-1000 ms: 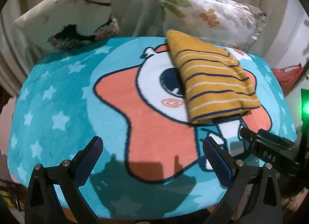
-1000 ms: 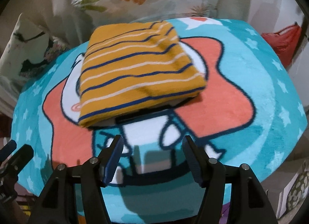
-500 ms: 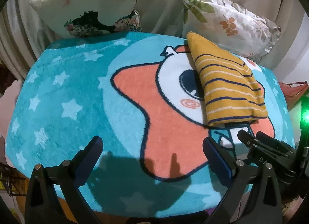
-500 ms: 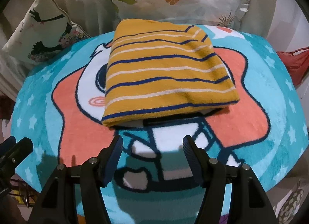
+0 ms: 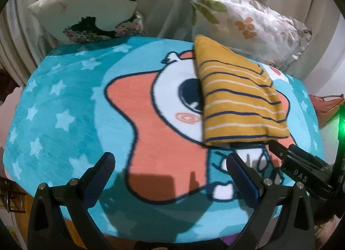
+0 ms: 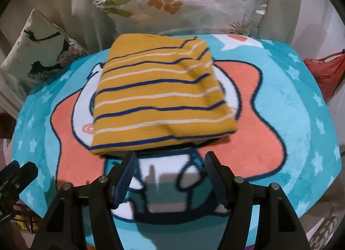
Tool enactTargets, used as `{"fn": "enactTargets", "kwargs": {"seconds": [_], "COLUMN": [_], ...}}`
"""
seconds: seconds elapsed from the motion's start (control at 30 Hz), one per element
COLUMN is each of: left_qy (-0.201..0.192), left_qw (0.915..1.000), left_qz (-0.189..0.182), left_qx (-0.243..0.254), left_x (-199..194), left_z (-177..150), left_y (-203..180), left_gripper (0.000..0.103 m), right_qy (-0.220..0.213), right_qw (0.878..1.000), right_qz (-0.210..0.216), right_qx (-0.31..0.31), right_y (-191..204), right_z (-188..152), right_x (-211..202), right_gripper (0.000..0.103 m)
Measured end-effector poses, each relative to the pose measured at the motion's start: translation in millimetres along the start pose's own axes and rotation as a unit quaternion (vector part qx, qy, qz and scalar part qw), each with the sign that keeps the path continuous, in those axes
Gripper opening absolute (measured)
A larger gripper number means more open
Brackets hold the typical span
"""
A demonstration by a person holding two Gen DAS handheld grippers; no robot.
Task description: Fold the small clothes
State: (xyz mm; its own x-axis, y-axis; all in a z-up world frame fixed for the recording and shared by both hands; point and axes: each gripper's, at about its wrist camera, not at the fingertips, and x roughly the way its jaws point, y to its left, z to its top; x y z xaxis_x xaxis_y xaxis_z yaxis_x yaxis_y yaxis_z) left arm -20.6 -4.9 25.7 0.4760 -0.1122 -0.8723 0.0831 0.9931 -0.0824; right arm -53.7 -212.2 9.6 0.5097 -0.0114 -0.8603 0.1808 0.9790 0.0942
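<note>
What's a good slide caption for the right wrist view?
Open right gripper poised just short of a folded mustard striped garment lying on a teal cartoon blanket.

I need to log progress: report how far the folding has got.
Done: the striped yellow garment lies folded into a compact rectangle on the blue star blanket. In hand: nothing; the left gripper and right gripper both have open, empty jaws. Left: no other unfolded clothes are in view.

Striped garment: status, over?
Both grippers, left and right, open, empty. Yellow striped garment lies folded on the star blanket. Nothing in the way.
</note>
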Motion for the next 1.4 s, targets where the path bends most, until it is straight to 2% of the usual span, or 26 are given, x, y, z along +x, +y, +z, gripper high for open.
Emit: {"fn": "enactTargets", "kwargs": {"seconds": [0.27, 0.47, 0.9, 1.4], "left_qy": [0.011, 0.022, 0.034, 0.066], "left_qw": [0.9999, 0.9998, 0.9991, 0.9966], "left_qz": [0.0, 0.0, -0.006, -0.018], "left_qx": [0.009, 0.0, -0.025, -0.045], "left_x": [2.3, 7.3, 14.7, 37.1], "left_z": [-13.3, -22.6, -37.6, -36.1], "left_y": [-50.4, -73.2, -99.4, -113.3], "left_gripper": [0.103, 0.103, 0.103, 0.103], "right_qy": [-0.001, 0.006, 0.008, 0.012], "right_qw": [1.0, 1.0, 1.0, 1.0], "right_qz": [-0.003, 0.0, 0.005, 0.006], "right_qx": [0.015, 0.009, -0.006, -0.014], "right_y": [-60.4, -84.5, -112.2, -125.8], "right_z": [5.9, 0.9, -3.4, 2.0], "right_x": [-5.2, -4.0, -4.0, 4.9], "right_gripper": [0.071, 0.071, 0.071, 0.072]}}
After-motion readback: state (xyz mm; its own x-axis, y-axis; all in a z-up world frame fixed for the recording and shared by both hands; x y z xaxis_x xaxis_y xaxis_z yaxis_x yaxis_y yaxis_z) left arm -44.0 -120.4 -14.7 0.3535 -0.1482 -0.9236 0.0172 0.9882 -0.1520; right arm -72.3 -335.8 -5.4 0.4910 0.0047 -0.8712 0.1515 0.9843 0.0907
